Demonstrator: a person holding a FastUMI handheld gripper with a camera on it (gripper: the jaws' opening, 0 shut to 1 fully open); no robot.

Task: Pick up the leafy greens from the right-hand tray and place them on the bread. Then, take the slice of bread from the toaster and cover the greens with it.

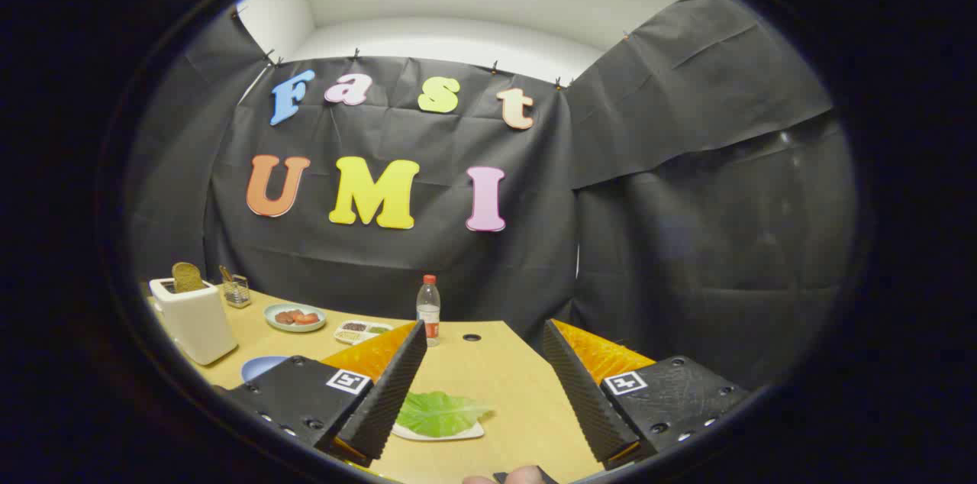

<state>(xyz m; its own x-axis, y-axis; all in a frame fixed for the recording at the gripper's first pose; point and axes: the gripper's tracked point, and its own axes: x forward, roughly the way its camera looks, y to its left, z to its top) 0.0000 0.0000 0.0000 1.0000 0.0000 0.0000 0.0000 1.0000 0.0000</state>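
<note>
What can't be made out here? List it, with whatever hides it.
- Bread to be topped: only a blue plate edge shows in the gripper view, the rest behind a finger.
- Leafy green and its tray: near end hidden by that finger.
- Dish and divided tray contents: too small.
- Gripper is open.

We see a green leaf [439,412] on a white tray [465,433], a white toaster [195,316] holding brown bread [186,277], and a tan table [504,385].
</note>
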